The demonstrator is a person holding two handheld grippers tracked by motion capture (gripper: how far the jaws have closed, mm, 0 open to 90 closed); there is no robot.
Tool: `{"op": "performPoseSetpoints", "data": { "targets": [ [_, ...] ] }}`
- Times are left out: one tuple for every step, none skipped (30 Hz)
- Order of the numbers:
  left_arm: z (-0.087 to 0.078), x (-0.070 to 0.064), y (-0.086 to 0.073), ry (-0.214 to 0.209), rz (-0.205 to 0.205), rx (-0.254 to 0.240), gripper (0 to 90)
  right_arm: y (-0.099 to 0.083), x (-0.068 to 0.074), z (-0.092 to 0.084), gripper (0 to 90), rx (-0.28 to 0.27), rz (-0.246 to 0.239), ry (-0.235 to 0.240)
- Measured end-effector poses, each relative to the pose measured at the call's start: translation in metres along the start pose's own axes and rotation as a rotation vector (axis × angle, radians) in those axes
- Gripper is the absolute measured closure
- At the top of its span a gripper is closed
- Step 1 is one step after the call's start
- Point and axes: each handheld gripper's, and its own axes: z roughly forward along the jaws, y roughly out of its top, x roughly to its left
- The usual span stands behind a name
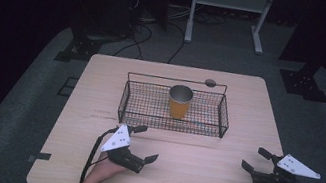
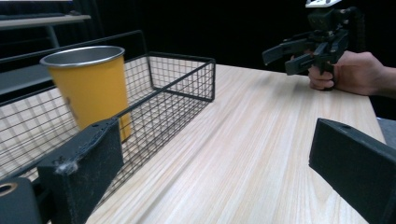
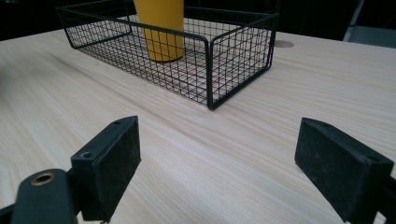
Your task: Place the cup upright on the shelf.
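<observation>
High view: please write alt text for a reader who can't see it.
A yellow cup stands upright in a black wire basket on a wooden table. Nearer the camera, a person's hands hold the left hand-held gripper and the right hand-held gripper, both open, empty and apart from the basket.

Wire basket (image 1: 172, 119) walls ring the yellow cup (image 1: 179, 102); way in from above, under the basket's handle bar. Bare worktop (image 1: 199, 164) in front of the basket, open to both claws.
</observation>
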Motion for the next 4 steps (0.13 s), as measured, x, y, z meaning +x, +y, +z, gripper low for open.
{"op": "performPoseSetpoints", "data": {
  "targets": [
    [-0.0031, -0.0023, -0.0018, 0.006, 0.004, 0.004, 2.4, -0.0001, -0.0003, -0.0004, 13.3, -0.001, 0.002, 0.002],
    [-0.0045, -0.0036, -0.0025, 0.009, 0.006, 0.002, 2.4, -0.0001, -0.0006, -0.0005, 13.3, -0.002, 0.004, 0.004],
    [-0.0058, -0.0044, -0.0033, 0.010, 0.006, 0.003, 2.4, -0.0001, -0.0010, -0.0007, 13.3, -0.004, 0.006, 0.005],
    [-0.0058, -0.0044, -0.0033, 0.010, 0.006, 0.003, 2.4, -0.0001, -0.0010, -0.0007, 13.3, -0.004, 0.006, 0.005]
  ]
}}
